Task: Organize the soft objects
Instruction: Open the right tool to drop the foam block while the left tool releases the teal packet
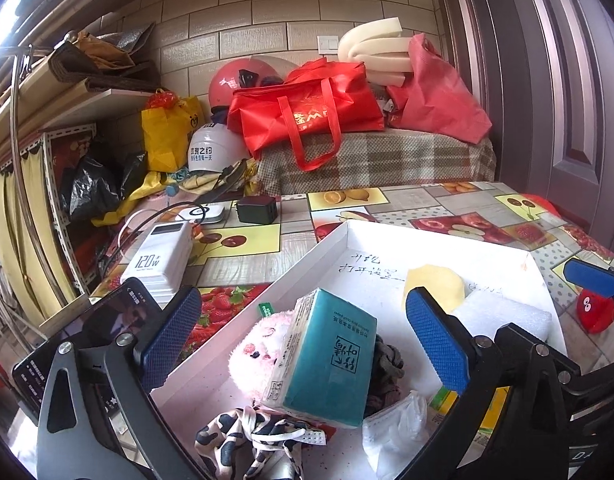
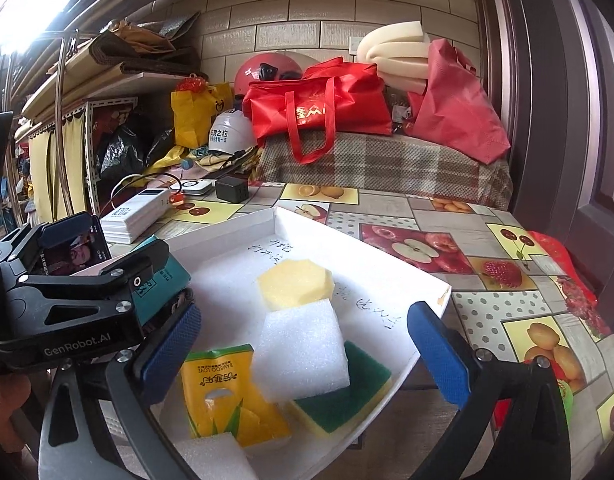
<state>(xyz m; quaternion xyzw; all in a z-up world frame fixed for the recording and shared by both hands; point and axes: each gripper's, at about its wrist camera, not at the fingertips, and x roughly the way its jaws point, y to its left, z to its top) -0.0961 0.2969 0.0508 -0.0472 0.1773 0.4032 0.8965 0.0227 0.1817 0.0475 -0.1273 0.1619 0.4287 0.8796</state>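
Note:
A white tray [image 1: 339,240] on the fruit-print tablecloth holds the soft things. In the left wrist view a teal tissue pack [image 1: 327,360] leans on a pink plush toy [image 1: 255,352], with a cow-print cloth [image 1: 251,440], a grey knit piece [image 1: 387,368] and a white mask [image 1: 395,428] around it. My left gripper [image 1: 303,338] hangs open over the pack, pads clear of it. In the right wrist view a yellow sponge [image 2: 295,284], a white foam block [image 2: 303,352], a green scouring sponge [image 2: 347,400] and a yellow tissue pack [image 2: 227,392] lie in the tray [image 2: 387,264]. My right gripper [image 2: 301,352] stands open above the foam block.
Left of the tray lie a white power bank [image 1: 159,264], a phone [image 1: 87,340] and a black charger [image 1: 257,208]. A red toy [image 1: 595,312] sits by the tray's right side. Behind the table stand red bags [image 1: 307,116], helmets and a plaid bench; a door is at the right.

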